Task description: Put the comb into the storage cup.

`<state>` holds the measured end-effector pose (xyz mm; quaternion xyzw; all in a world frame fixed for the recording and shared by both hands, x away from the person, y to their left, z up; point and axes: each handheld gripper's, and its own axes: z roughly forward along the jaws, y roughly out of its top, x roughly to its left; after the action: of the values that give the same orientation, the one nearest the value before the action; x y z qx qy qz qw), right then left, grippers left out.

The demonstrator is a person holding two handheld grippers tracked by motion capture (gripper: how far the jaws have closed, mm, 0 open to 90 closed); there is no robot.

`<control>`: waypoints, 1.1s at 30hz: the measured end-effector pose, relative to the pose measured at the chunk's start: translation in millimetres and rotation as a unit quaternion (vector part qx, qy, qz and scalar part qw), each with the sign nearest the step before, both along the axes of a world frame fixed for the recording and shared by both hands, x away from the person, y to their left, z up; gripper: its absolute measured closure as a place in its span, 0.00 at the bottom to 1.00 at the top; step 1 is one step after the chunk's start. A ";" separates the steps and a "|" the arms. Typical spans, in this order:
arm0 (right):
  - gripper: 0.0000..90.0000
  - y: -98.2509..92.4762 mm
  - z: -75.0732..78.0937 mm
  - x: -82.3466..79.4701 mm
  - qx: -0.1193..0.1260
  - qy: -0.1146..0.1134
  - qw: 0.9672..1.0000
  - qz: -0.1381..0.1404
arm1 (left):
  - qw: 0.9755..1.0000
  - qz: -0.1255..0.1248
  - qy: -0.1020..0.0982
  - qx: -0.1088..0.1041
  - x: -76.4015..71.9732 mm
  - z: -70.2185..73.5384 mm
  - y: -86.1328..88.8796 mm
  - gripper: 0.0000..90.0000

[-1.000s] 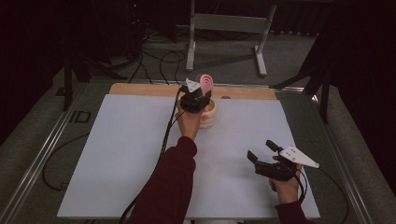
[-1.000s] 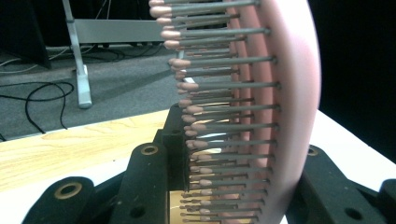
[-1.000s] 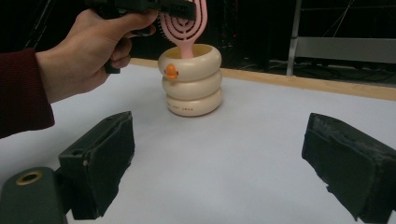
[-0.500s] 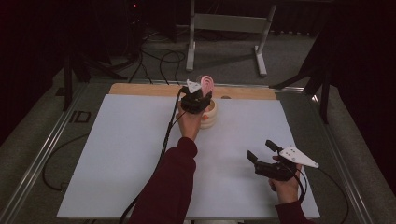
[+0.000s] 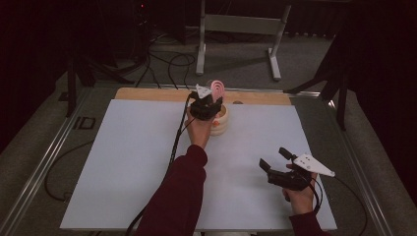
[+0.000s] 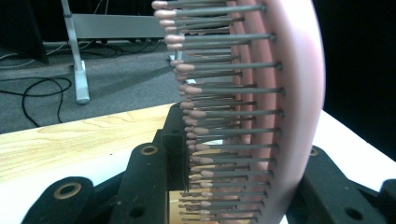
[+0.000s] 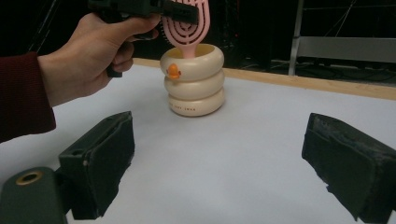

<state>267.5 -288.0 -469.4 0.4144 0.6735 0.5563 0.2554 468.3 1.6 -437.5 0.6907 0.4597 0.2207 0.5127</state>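
Observation:
A pink hairbrush [image 5: 217,89] stands upright with its handle down inside a cream holder [image 5: 220,123] shaped like stacked rings, at the far middle of the white sheet. My left gripper [image 5: 210,97] is shut on the brush head; in the left gripper view the bristles and pink back [image 6: 280,116] sit between the black jaws. The right gripper view shows the brush [image 7: 184,25], the holder [image 7: 193,79] with its orange duck mark, and the left hand [image 7: 93,51]. My right gripper [image 5: 273,157] rests at the near right, jaws open [image 7: 219,158] with nothing between them.
The white sheet [image 5: 123,162] covers most of the table. A wooden board [image 5: 147,93] runs along its far edge. Beyond it, a metal stand [image 5: 236,24] and cables [image 5: 162,59] lie on the grey floor. Metal rails [image 5: 44,162] border the table.

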 end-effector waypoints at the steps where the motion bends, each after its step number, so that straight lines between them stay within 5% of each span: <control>1: 0.11 0.1 0.0 0.1 0.000 0.000 1.000 0.000 | 1.000 0.000 0.000 -0.002 0.0 -0.1 0.1 0.71; 11: 0.11 0.5 -0.2 0.2 -0.001 0.000 1.000 0.000 | 1.000 0.003 0.004 -0.015 -0.4 -3.0 8.7 0.70; 33: 0.11 1.2 -0.3 0.3 -0.004 0.000 1.000 0.000 | 1.000 -0.013 0.028 -0.001 5.6 -3.7 23.6 0.62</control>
<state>267.9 -286.7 -469.7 0.4132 0.6758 0.5538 0.2568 473.9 25.1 -441.2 0.7019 0.4655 0.1941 0.5029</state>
